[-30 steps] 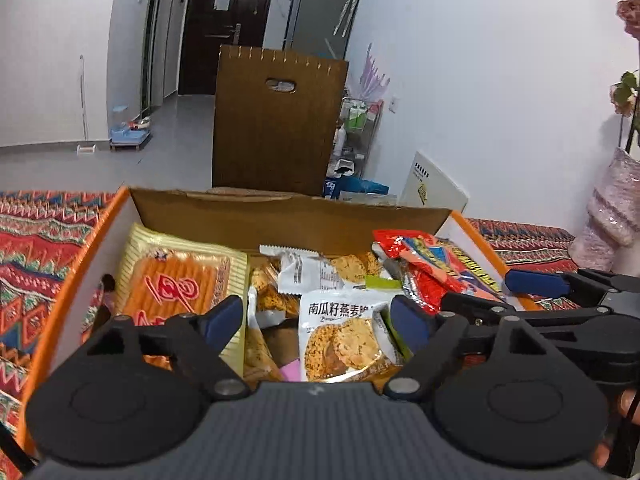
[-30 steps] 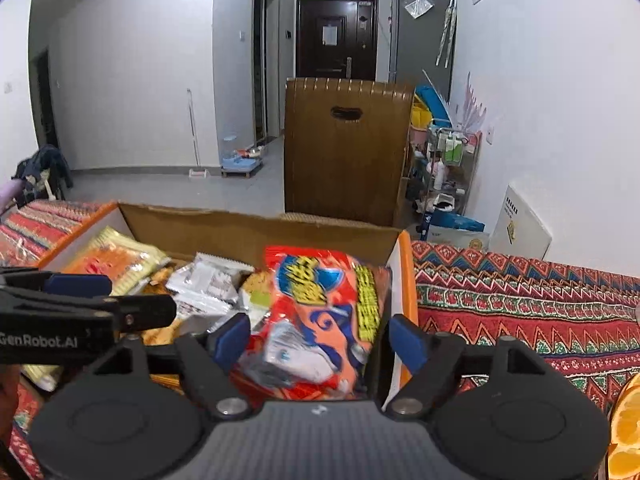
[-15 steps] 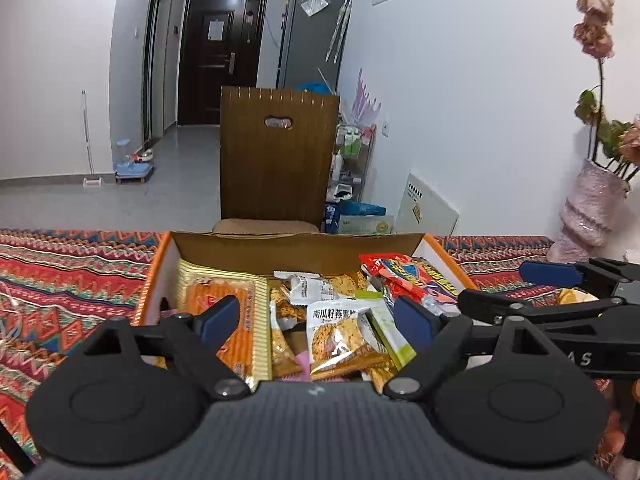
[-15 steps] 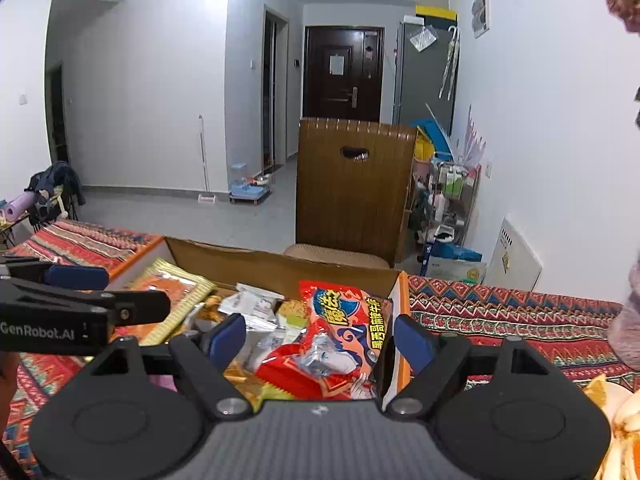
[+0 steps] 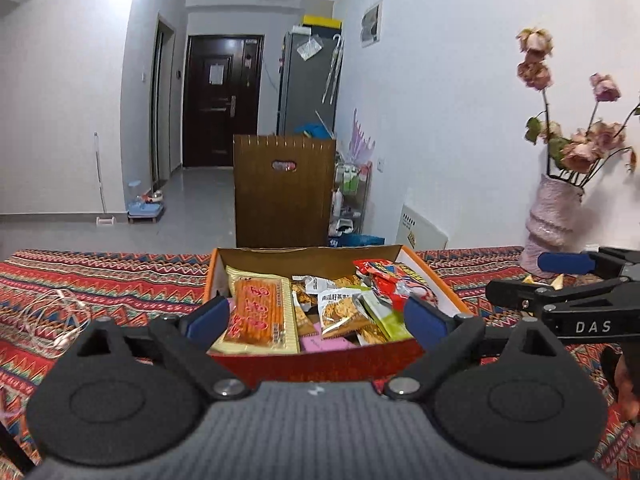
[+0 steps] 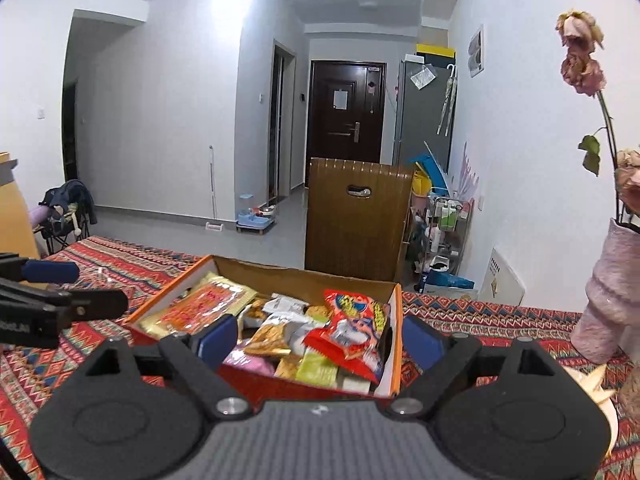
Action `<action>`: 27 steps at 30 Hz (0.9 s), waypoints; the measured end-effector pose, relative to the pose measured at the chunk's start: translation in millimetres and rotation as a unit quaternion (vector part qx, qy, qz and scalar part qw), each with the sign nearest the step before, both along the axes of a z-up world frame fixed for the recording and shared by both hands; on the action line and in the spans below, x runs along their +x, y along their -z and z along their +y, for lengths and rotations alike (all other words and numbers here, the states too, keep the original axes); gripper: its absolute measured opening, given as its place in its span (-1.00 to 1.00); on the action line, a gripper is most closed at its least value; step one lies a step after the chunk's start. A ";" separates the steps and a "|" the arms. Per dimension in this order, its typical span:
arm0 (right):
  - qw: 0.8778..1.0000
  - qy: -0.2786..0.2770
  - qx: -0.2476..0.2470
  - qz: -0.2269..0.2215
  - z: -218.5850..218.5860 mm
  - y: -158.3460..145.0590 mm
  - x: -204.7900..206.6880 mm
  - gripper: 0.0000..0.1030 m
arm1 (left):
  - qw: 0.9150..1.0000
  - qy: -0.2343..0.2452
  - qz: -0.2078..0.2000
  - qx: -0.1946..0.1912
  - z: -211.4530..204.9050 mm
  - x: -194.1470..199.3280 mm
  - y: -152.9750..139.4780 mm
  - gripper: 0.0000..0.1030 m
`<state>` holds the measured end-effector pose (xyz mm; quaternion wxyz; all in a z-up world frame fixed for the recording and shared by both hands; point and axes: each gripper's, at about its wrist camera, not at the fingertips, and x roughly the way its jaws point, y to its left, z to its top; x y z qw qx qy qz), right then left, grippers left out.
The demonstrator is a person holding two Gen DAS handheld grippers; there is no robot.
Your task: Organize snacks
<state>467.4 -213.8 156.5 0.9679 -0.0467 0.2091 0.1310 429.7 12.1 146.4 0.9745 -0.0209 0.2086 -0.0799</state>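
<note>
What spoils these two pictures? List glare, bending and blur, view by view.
Left wrist view: ceiling glare at top left, walls and door bowed by the fisheye, dark corner vignette, box and snacks sharp. Right wrist view: ceiling glare at top centre, vase stretched at the right edge, black corners, snacks sharp.

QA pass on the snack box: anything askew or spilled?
Nothing spilled. The red snack bag stands propped against the orange box's right wall, poking above the rim, while the other packets lie flat. Both grippers are clear and empty, jaws opening.
</note>
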 end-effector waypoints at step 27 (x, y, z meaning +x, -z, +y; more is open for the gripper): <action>0.999 -0.002 0.033 -0.028 -19.5 54.4 -233.9 0.83 | 1.000 -0.009 -0.022 -0.008 -2.2 -246.8 47.7 1.00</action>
